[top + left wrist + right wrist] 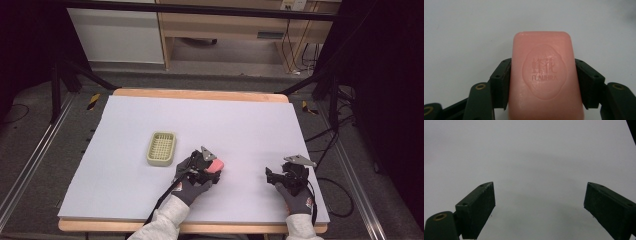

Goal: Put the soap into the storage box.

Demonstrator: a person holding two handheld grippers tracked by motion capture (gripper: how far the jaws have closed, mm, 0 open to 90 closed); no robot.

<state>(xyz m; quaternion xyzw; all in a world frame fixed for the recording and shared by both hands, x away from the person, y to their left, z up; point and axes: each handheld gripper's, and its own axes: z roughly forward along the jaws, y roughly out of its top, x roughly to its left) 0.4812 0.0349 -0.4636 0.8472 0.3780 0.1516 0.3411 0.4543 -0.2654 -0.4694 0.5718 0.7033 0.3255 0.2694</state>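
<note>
My left gripper (541, 82) has its jaws clamped on the pink rectangular soap bar (545, 77), not yet in the pale green slotted plastic soap dish (161, 148) at ten o'clock, while my right gripper (539, 202) idles wide open, empty.

The soap (216, 164) sits between the left tool's (207, 167) jaws, just right of the dish (161, 148) on the surface (240, 125). The right tool (285, 176) is well apart, at near right.

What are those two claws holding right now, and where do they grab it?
The left claw clamps a pink rectangular soap bar by its two long sides. The right claw is open, holding nothing.
</note>
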